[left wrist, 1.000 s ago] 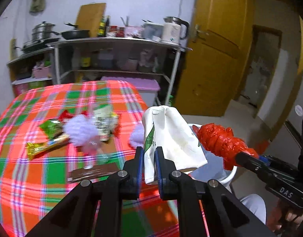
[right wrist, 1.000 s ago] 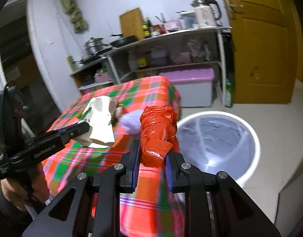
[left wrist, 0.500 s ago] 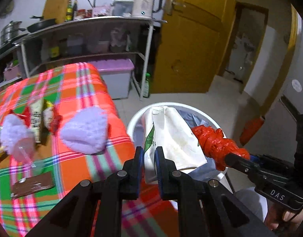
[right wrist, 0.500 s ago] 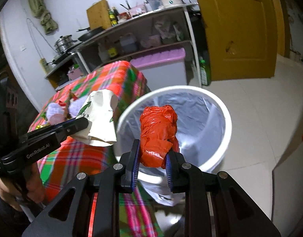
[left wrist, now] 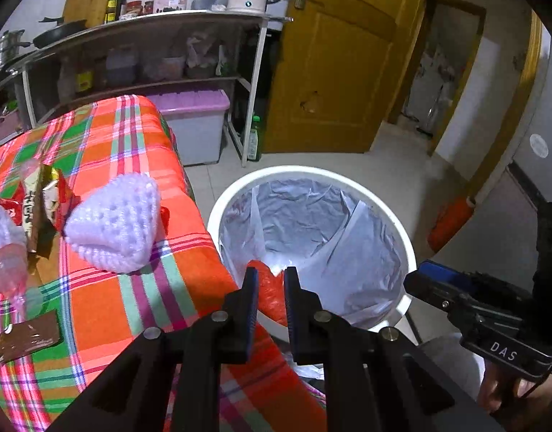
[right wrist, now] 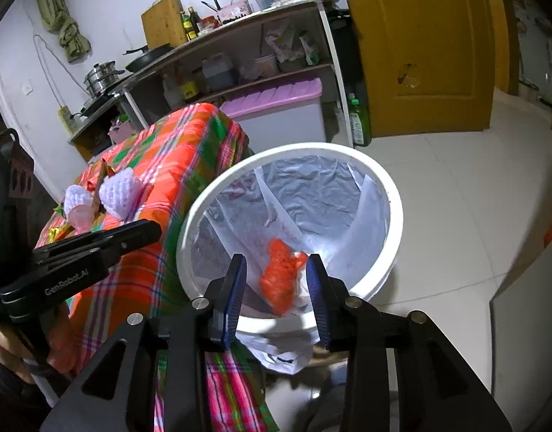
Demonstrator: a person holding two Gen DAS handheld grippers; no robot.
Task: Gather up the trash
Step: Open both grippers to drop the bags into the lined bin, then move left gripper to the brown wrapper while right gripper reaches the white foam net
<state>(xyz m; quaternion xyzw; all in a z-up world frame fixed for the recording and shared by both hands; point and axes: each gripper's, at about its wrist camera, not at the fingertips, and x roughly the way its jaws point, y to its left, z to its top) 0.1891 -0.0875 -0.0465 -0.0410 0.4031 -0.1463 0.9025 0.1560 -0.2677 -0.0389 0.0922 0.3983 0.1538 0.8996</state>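
A white trash bin with a clear liner stands on the floor beside the table; it also shows in the right wrist view. A crumpled red plastic bag lies inside it, also seen in the left wrist view. My right gripper is open and empty above the bin's near rim. My left gripper is open and empty, with a narrow gap, at the bin's near-left rim. The white paper bag is out of sight.
The plaid-cloth table holds a purple knitted piece, snack wrappers, a pink plastic cup and a brown wrapper. A shelf rack, a purple-lidded box and a yellow door stand behind.
Both grippers moved over the bin and opened. The red bag dropped from the right gripper into the bin, and the white paper bag left the left gripper.
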